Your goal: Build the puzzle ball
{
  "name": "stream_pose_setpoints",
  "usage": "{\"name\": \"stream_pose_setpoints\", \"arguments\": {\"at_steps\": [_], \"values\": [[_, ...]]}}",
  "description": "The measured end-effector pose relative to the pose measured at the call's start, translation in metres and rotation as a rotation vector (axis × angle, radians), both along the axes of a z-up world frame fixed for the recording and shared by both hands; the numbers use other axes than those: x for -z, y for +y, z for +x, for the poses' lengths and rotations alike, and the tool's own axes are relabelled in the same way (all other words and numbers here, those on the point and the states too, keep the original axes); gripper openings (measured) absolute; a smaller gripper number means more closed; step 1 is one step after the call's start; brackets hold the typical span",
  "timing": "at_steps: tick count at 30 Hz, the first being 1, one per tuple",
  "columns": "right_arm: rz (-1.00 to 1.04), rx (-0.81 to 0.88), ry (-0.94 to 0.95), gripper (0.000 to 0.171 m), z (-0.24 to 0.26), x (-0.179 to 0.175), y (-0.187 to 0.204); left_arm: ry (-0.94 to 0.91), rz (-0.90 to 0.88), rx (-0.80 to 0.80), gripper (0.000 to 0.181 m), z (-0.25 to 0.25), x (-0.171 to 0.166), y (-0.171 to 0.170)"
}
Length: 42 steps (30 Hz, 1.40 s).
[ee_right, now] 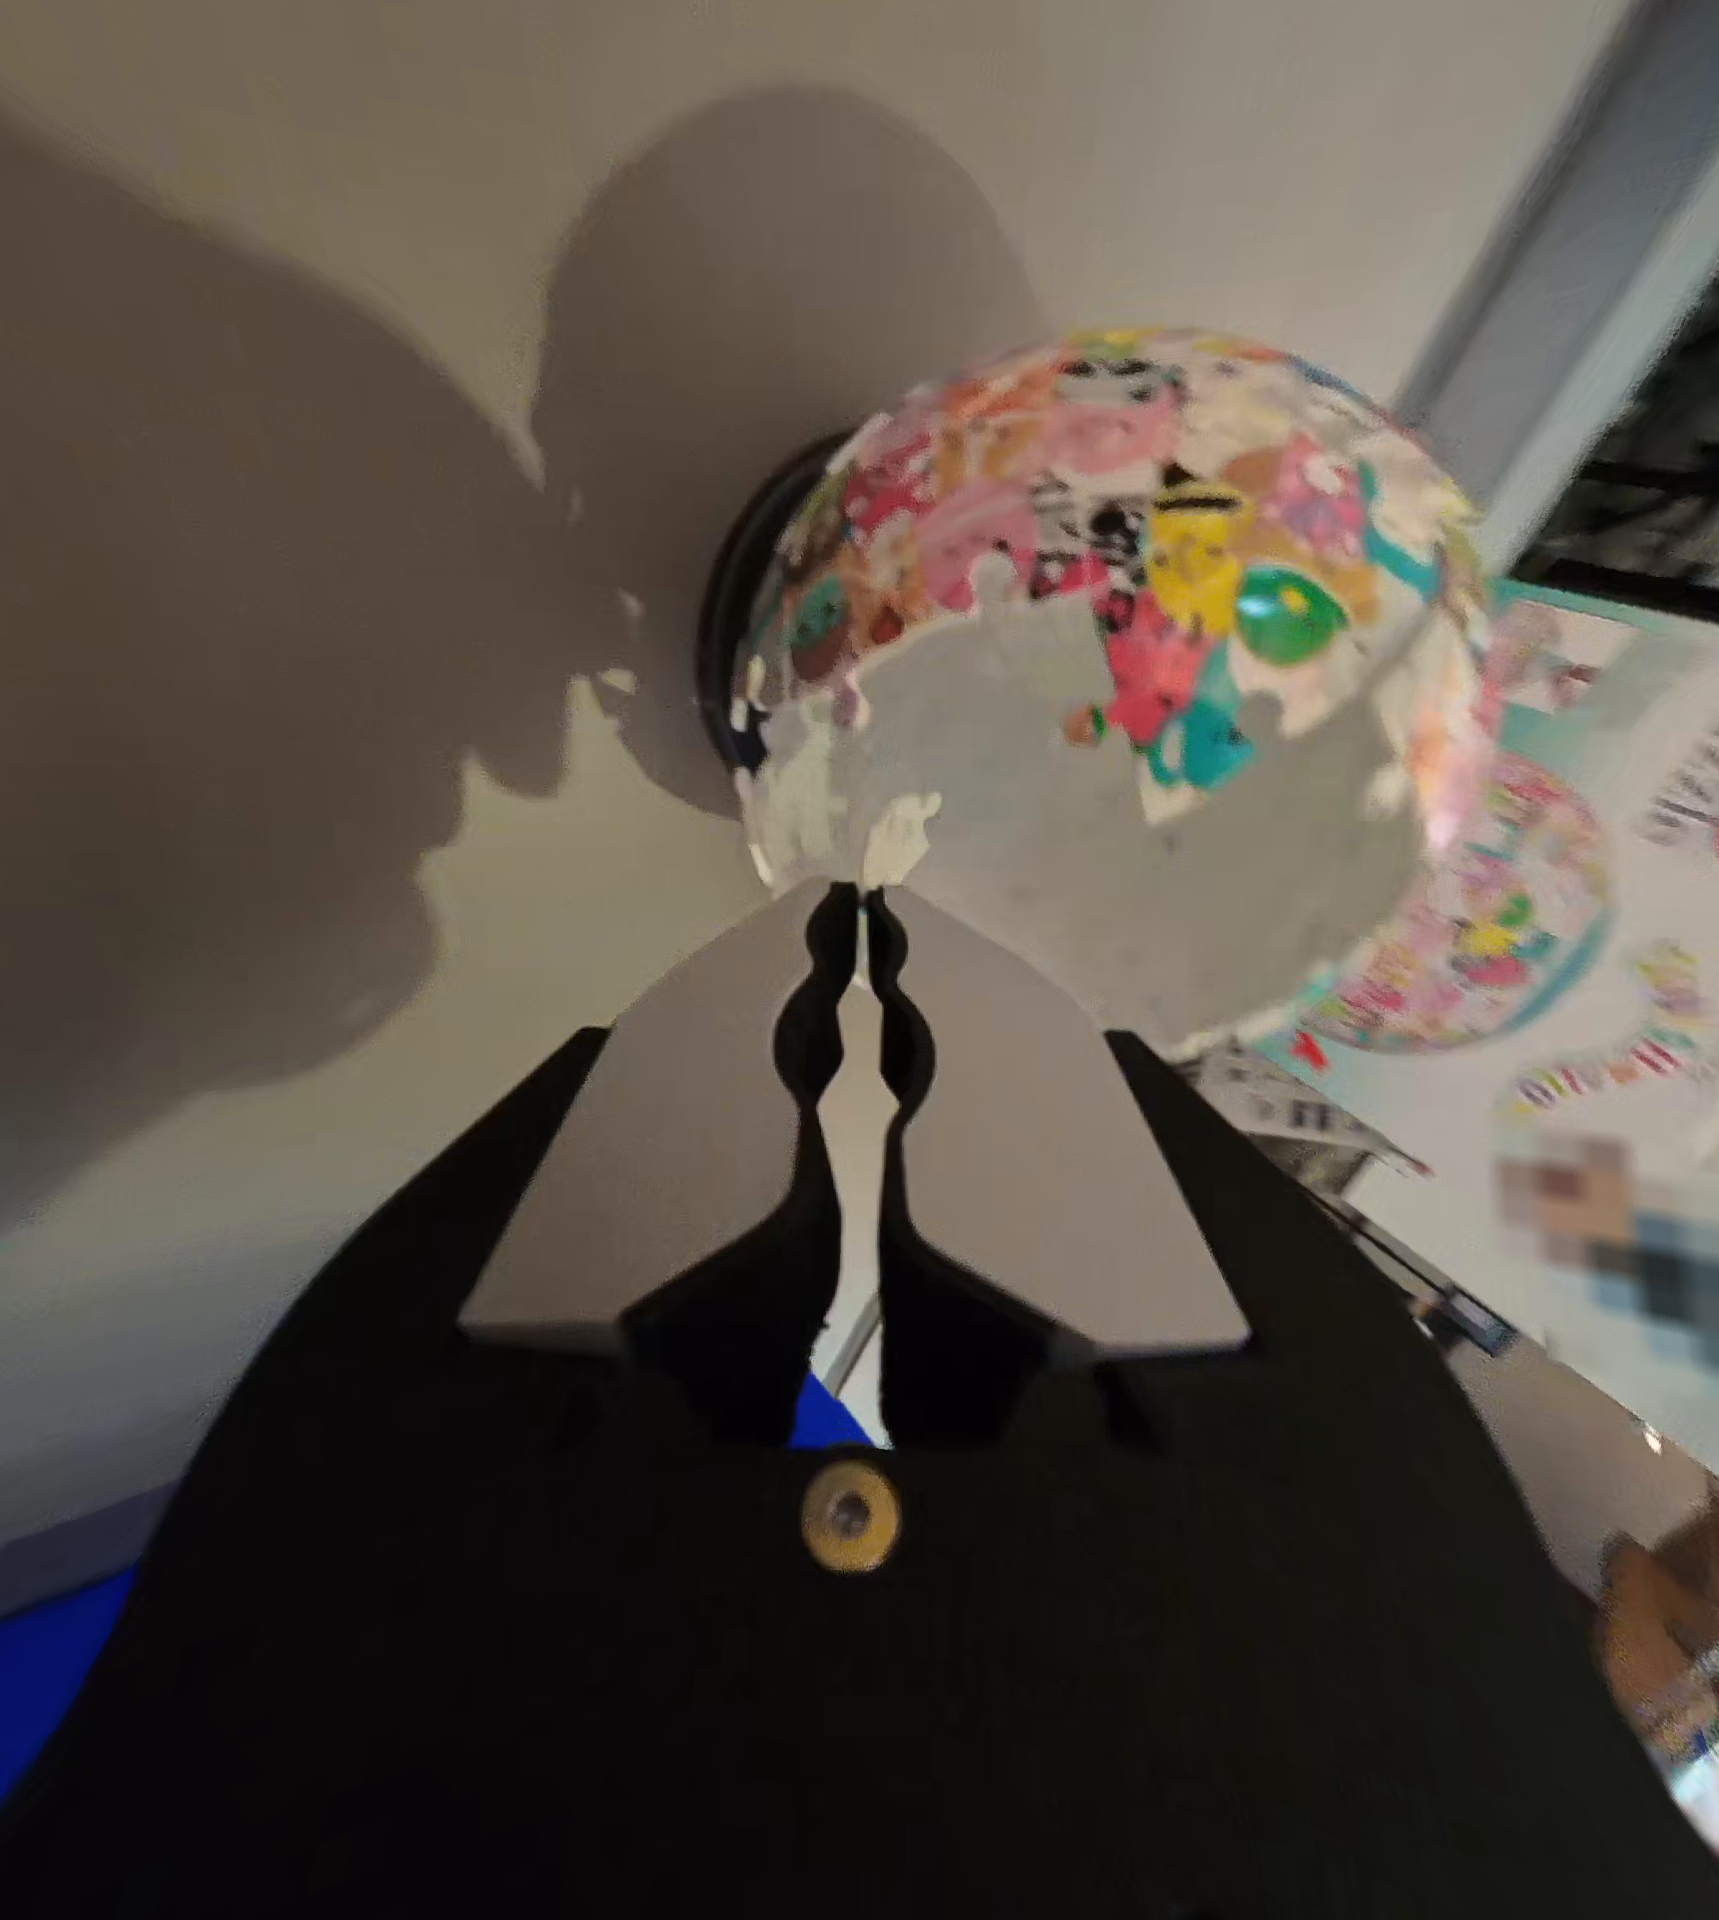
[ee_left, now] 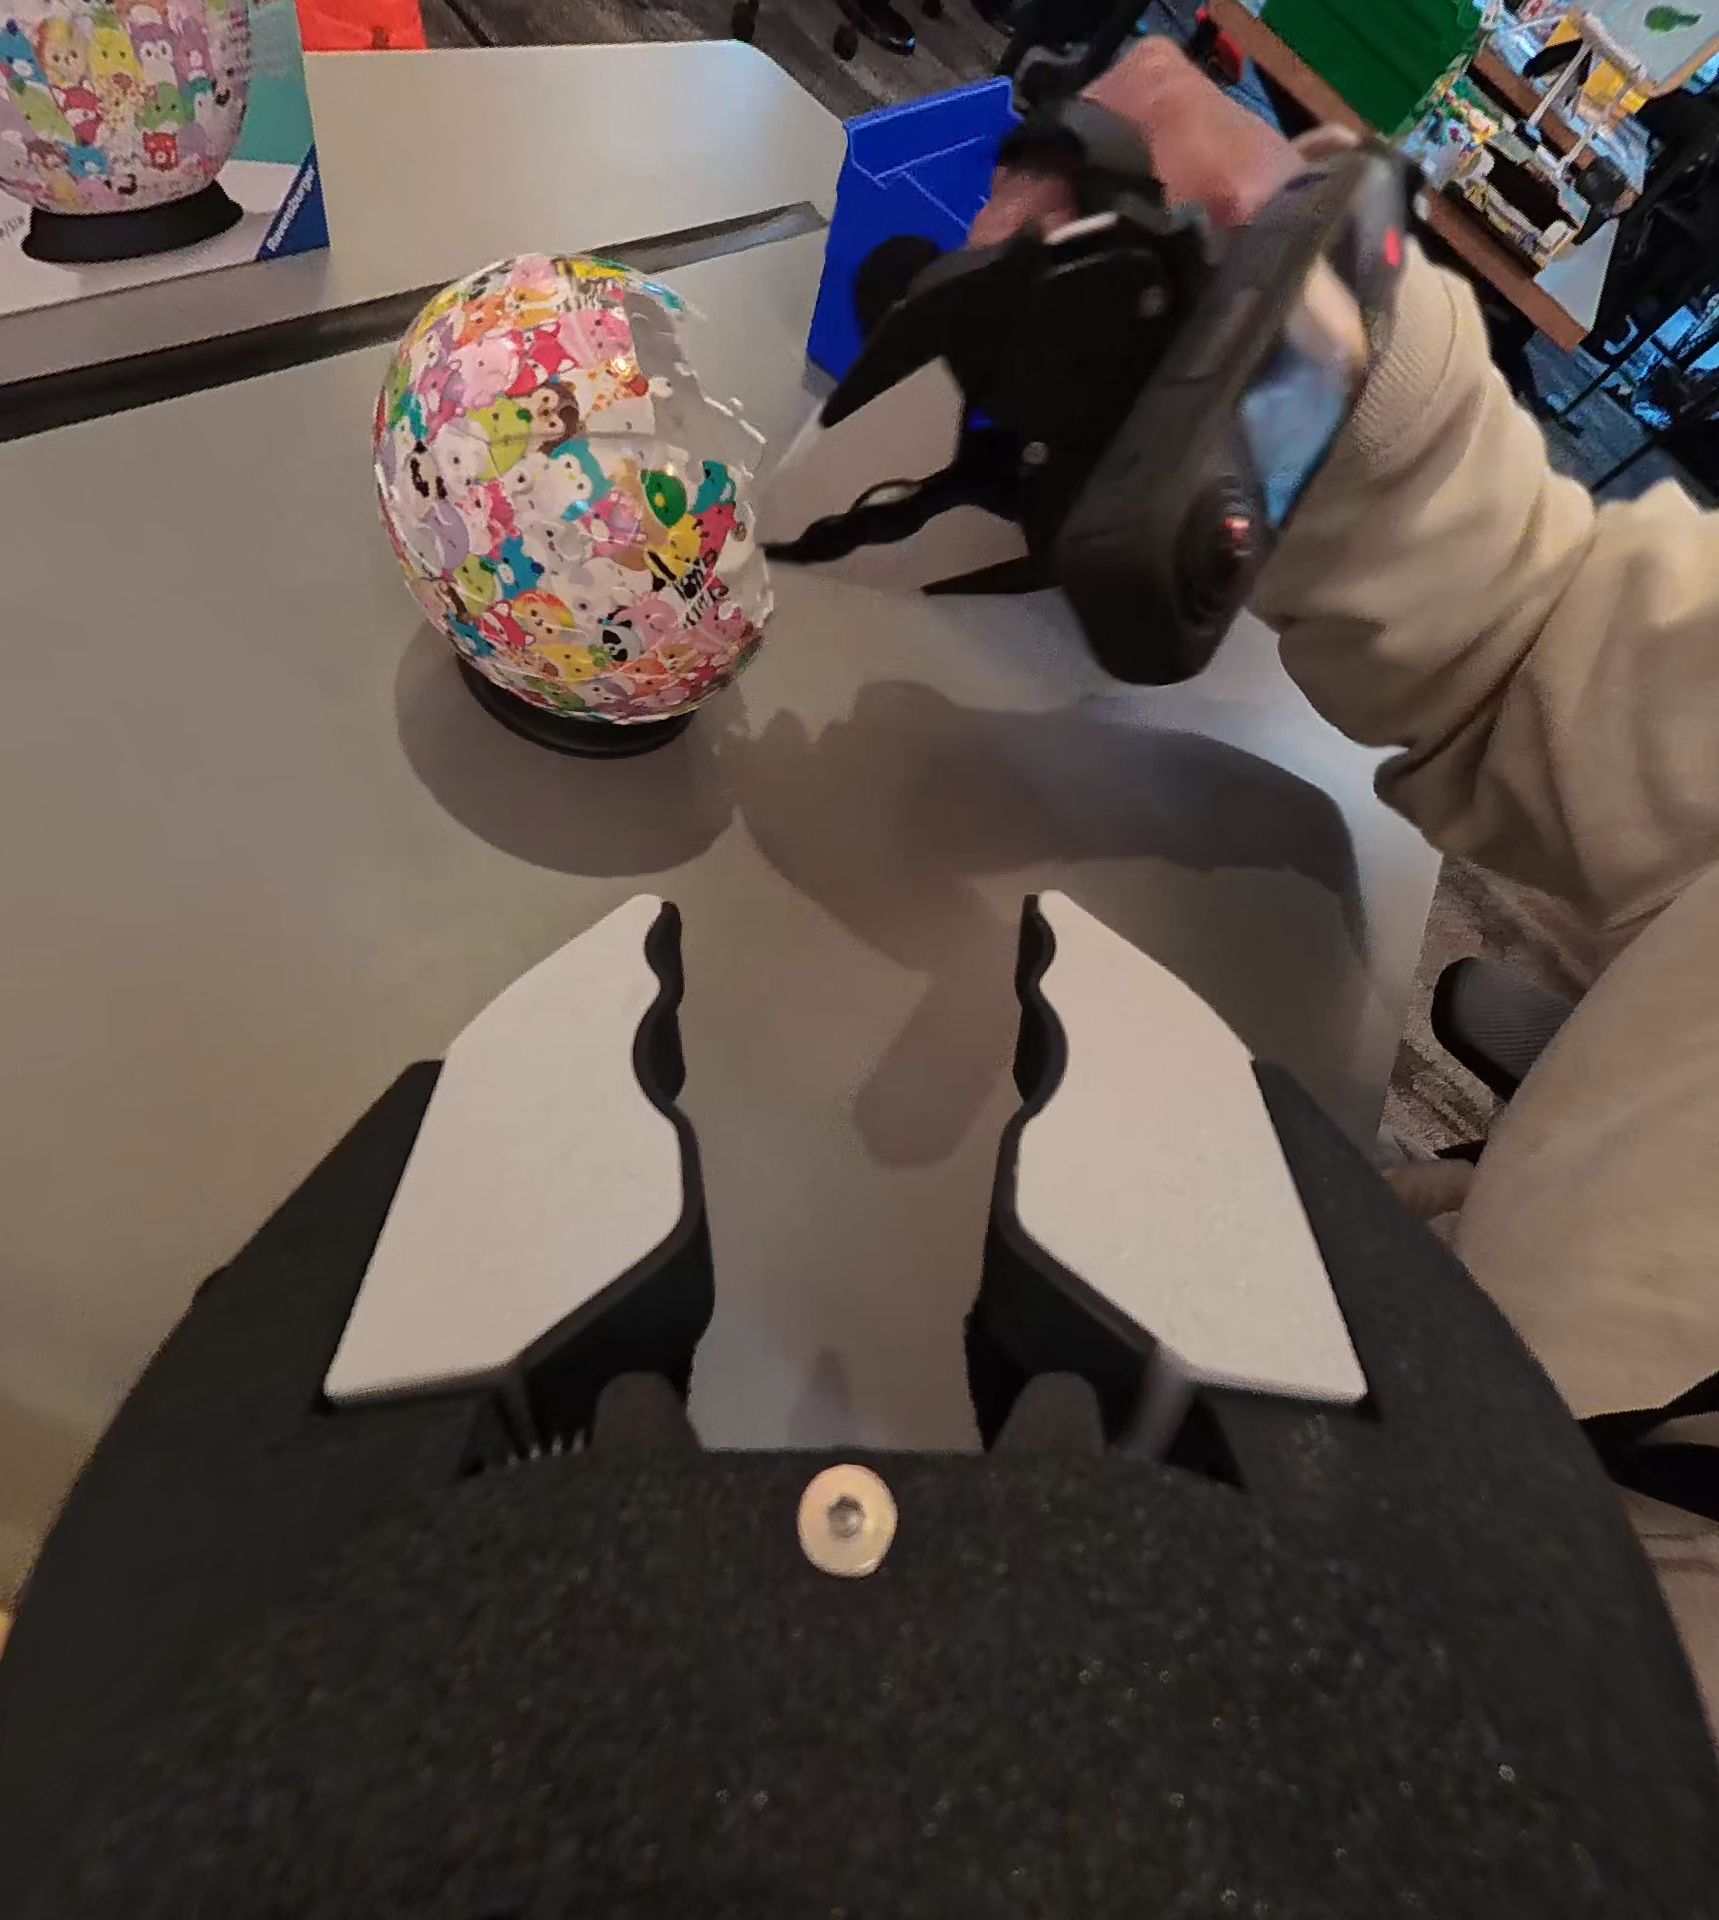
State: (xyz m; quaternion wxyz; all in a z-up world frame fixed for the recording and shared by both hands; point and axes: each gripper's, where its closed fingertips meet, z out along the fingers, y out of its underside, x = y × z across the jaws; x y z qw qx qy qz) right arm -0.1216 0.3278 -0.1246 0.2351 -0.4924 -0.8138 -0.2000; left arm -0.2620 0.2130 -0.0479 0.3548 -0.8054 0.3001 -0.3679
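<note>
The puzzle ball (ee_left: 564, 499), covered in bright cartoon figures, stands on a black ring stand (ee_left: 574, 727) on the grey table (ee_left: 159, 831). Its right side is open with a jagged edge. My left gripper (ee_left: 850, 914) is open and empty, low over the table in front of the ball. My right gripper (ee_left: 798, 483) is at the ball's open right edge. In the right wrist view the right gripper (ee_right: 860, 891) is shut on a thin white puzzle piece (ee_right: 899, 842), which touches the rim of the opening in the ball (ee_right: 1146, 582). The ball's white inside shows there.
The puzzle's box (ee_left: 96, 135) stands at the back left on a second table and also shows in the right wrist view (ee_right: 1561, 831). A blue bin (ee_left: 896, 208) sits behind the right gripper. A person's cream sleeve (ee_left: 1509, 675) fills the right. The table's edge runs down the right side.
</note>
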Motion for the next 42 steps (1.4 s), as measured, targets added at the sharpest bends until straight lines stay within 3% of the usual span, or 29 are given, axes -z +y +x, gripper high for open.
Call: {"name": "stream_pose_setpoints", "arguments": {"at_steps": [4, 7, 10, 16, 17, 19, 20, 22, 23, 24, 25, 27, 30, 33, 37, 42], "values": [[0.041, 0.074, 0.189, 0.002, 0.018, -0.016, -0.032, 0.014, -0.011, -0.026, 0.066, 0.001, 0.009, 0.007], [-0.021, 0.068, 0.421, 0.002, 0.0, 0.004, -0.086, 0.027, -0.041, -0.025, 0.07, 0.014, 0.024, 0.016], [0.184, 0.061, 0.4, 0.002, -0.005, 0.025, -0.097, 0.071, -0.064, -0.039, 0.076, 0.029, 0.049, 0.034], [-0.062, 0.094, 0.436, 0.004, -0.016, 0.066, -0.122, 0.076, -0.173, -0.055, 0.087, 0.053, 0.085, 0.067], [-0.105, 0.104, 0.469, 0.009, -0.018, 0.066, -0.126, 0.065, -0.186, -0.064, 0.086, 0.055, 0.087, 0.071], [-0.189, 0.151, 0.553, 0.038, -0.017, 0.056, -0.131, 0.056, -0.228, -0.06, 0.088, 0.059, 0.087, 0.073], [-0.259, 0.167, 0.602, 0.043, -0.015, 0.048, -0.134, 0.039, -0.237, -0.064, 0.088, 0.06, 0.084, 0.076], [-0.317, 0.215, 0.723, 0.043, -0.003, 0.018, -0.116, 0.008, -0.215, -0.059, 0.088, 0.063, 0.073, 0.083], [-0.334, 0.257, 0.799, 0.051, 0.005, 0.001, -0.097, 0.031, -0.212, -0.053, 0.091, 0.062, 0.074, 0.087], [-0.379, 0.318, 0.856, 0.075, 0.015, -0.011, -0.077, 0.066, -0.222, -0.035, 0.098, 0.061, 0.077, 0.09], [-0.462, 0.371, 0.831, 0.088, 0.025, -0.015, -0.063, 0.108, -0.23, -0.01, 0.104, 0.062, 0.079, 0.092], [-0.477, 0.475, 0.713, 0.077, 0.05, -0.022, -0.026, 0.224, -0.216, 0.042, 0.105, 0.061, 0.085, 0.095], [-0.64, 0.427, 0.555, 0.082, 0.052, -0.019, -0.011, 0.434, -0.17, 0.116, 0.104, 0.054, 0.095, 0.098], [-0.753, 0.435, 0.435, 0.089, 0.045, 0.003, 0.017, 0.471, -0.196, 0.18, 0.105, 0.06, 0.095, 0.098], [-1.058, 0.503, 0.504, 0.088, 0.021, 0.018, 0.029, 0.464, -0.278, 0.183, 0.106, 0.064, 0.096, 0.102], [-1.111, 0.477, 0.585, 0.094, 0.0, 0.025, 0.027, 0.45, -0.355, 0.17, 0.108, 0.066, 0.101, 0.102]]}}
